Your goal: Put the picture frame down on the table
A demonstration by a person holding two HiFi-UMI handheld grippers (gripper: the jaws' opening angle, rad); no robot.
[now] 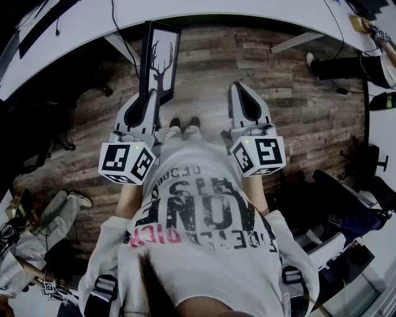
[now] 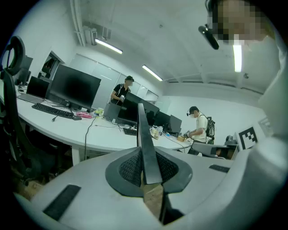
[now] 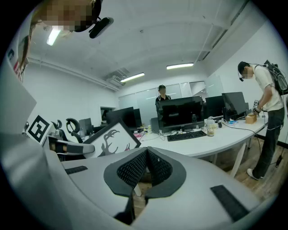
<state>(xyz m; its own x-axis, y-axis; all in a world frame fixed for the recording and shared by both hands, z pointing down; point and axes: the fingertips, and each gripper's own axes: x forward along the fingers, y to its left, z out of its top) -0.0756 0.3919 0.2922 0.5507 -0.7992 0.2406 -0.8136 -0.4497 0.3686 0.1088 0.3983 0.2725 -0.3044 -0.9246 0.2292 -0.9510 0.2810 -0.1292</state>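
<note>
A black picture frame [image 1: 159,60] with a deer silhouette on white is held upright in the air over the wooden floor. My left gripper [image 1: 148,102] is shut on its lower edge. In the left gripper view the frame [image 2: 146,143] shows edge-on as a thin dark blade between the pads. My right gripper [image 1: 242,99] hangs beside it, shut with nothing in it. From the right gripper view the frame [image 3: 110,139] appears at the left, past the closed pads [image 3: 146,168]. The white table [image 1: 235,13] curves across ahead of both grippers.
The table [image 2: 67,128] carries monitors [image 2: 72,87], keyboards and cables. Other people stand by it, one [image 3: 267,103] at the right and one [image 2: 120,92] behind the screens. Office chairs [image 1: 365,158] stand at the sides, and a seated person's legs [image 1: 46,223] reach in at lower left.
</note>
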